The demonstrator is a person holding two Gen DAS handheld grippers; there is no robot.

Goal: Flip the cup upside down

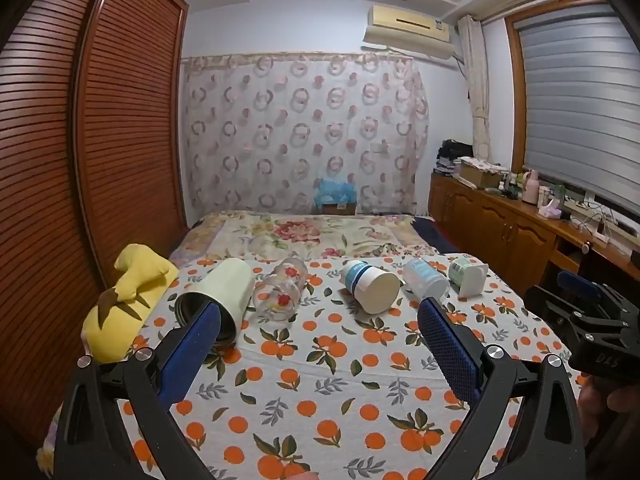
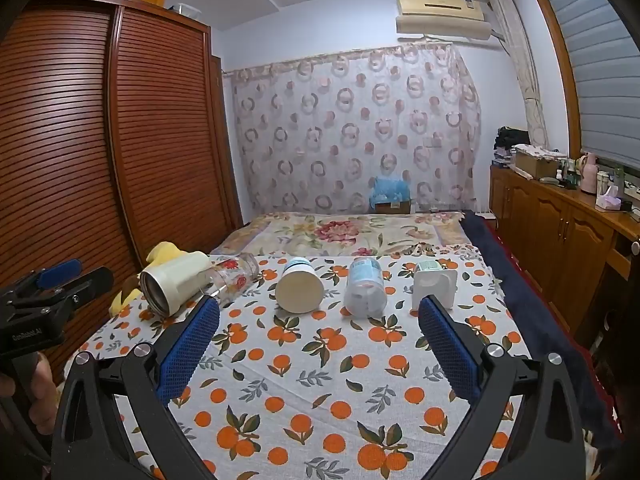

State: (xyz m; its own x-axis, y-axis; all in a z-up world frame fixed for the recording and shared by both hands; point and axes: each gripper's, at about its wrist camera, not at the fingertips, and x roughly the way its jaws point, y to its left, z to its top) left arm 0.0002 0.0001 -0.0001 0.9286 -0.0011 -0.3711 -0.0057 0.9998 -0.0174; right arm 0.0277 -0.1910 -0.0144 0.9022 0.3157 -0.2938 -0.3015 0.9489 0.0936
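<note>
Five cups lie on sides in row across bed (image 2: 320,400) – cream cup (image 1: 224,296), glass cup (image 1: 280,290), blue-banded cup (image 2: 299,286). Left gripper (image 1: 320,332) and right gripper (image 2: 319,330) hover near – jaws apart, empty.

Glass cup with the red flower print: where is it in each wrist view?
Left wrist: the glass cup lies on its side left of centre, just right of the cream tumbler.
Right wrist: the glass cup lies left of centre, behind the left finger's tip.
Shared landmark: the cream tumbler touches its left side in both.
</note>
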